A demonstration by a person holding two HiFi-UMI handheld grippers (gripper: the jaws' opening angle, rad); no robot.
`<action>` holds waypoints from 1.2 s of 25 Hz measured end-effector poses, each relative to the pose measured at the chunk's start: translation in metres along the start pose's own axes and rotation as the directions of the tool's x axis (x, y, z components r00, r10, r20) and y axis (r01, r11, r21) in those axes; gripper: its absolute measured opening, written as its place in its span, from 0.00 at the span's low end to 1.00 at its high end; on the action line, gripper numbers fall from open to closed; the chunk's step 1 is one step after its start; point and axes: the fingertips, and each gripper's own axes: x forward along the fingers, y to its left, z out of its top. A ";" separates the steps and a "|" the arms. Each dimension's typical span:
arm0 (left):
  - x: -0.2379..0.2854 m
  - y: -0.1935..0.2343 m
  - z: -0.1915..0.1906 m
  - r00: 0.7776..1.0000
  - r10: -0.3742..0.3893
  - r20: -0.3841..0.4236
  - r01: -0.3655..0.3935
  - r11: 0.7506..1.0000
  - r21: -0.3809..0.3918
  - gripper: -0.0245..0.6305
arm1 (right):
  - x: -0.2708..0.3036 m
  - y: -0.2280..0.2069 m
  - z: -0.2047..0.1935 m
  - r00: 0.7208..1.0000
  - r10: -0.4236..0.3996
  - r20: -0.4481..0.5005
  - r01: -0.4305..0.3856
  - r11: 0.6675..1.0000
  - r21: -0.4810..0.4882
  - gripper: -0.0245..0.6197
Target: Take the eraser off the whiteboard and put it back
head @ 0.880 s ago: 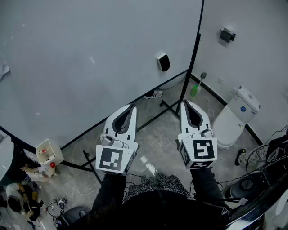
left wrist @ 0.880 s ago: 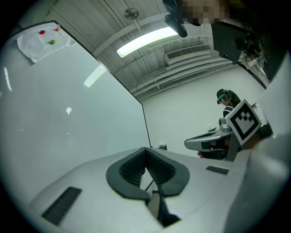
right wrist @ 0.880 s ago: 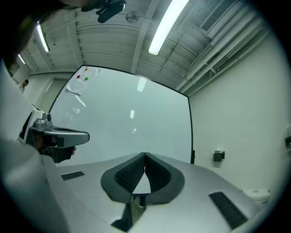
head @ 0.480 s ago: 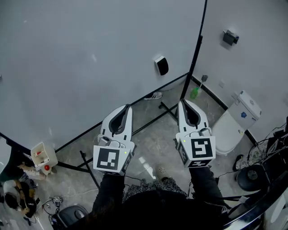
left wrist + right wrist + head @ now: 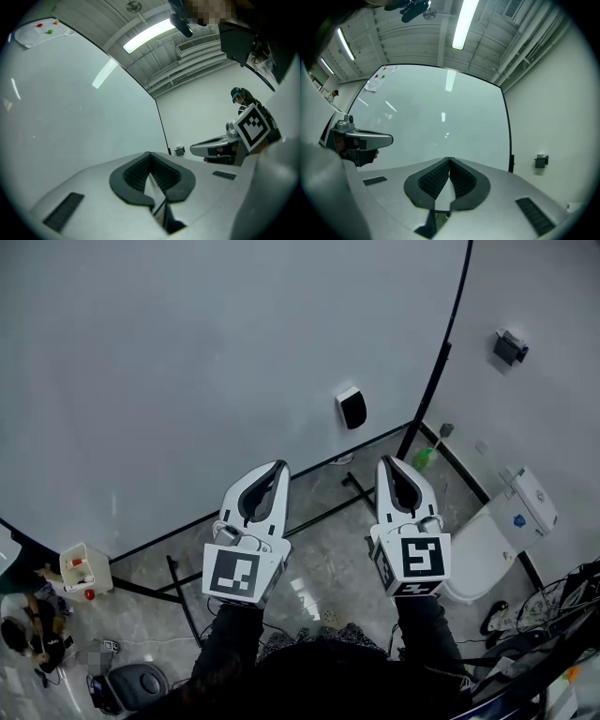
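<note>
The eraser [image 5: 352, 408], a small black and white block, sticks to the whiteboard [image 5: 187, 362] near its lower right corner. My left gripper [image 5: 277, 468] and right gripper [image 5: 387, 465] are held side by side below it and point toward the board, apart from the eraser. Both are shut with nothing between the jaws. In the left gripper view the shut left gripper [image 5: 150, 155] faces the whiteboard [image 5: 70, 117], with the right gripper [image 5: 213, 149] beside it. In the right gripper view the shut right gripper [image 5: 449, 161] faces the whiteboard [image 5: 440, 117]. The eraser is hidden in both gripper views.
The board's black frame [image 5: 441, 362] and stand legs [image 5: 319, 512] run past the grippers. On the side wall hangs a small dark box [image 5: 511, 346]. A toilet [image 5: 497, 540] and a green bottle [image 5: 424, 457] stand at the right, and a small white bin [image 5: 82, 568] at the lower left.
The head view has shifted. The eraser now appears lower, further right and nearer the gripper tips. Both grippers stay shut and side by side.
</note>
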 end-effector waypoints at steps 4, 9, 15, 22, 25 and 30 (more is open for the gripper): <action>0.017 0.009 -0.007 0.999 0.037 -0.011 -0.037 0.999 0.005 0.05 | 0.024 -0.009 -0.005 0.999 0.034 0.003 -0.034 0.999 0.003 0.05; 0.034 0.017 -0.014 0.997 0.077 -0.025 -0.076 0.997 0.016 0.05 | 0.048 -0.017 -0.013 0.997 0.075 0.003 -0.075 0.997 0.009 0.05; 0.046 0.031 -0.021 0.990 0.133 -0.052 -0.131 0.991 0.033 0.05 | 0.078 -0.019 -0.029 0.989 0.148 -0.017 -0.148 0.989 0.007 0.05; 0.061 0.040 -0.031 0.978 0.189 -0.084 -0.184 0.981 0.060 0.05 | 0.105 -0.027 -0.048 0.981 0.189 -0.048 -0.189 0.982 -0.001 0.06; 0.070 0.040 -0.036 0.978 0.193 -0.080 -0.190 0.981 0.047 0.05 | 0.120 -0.030 -0.061 0.973 0.218 -0.072 -0.219 0.976 -0.005 0.07; 0.070 0.043 -0.039 0.975 0.209 -0.079 -0.206 0.978 0.034 0.05 | 0.134 -0.028 -0.077 0.963 0.251 -0.097 -0.252 0.968 -0.003 0.15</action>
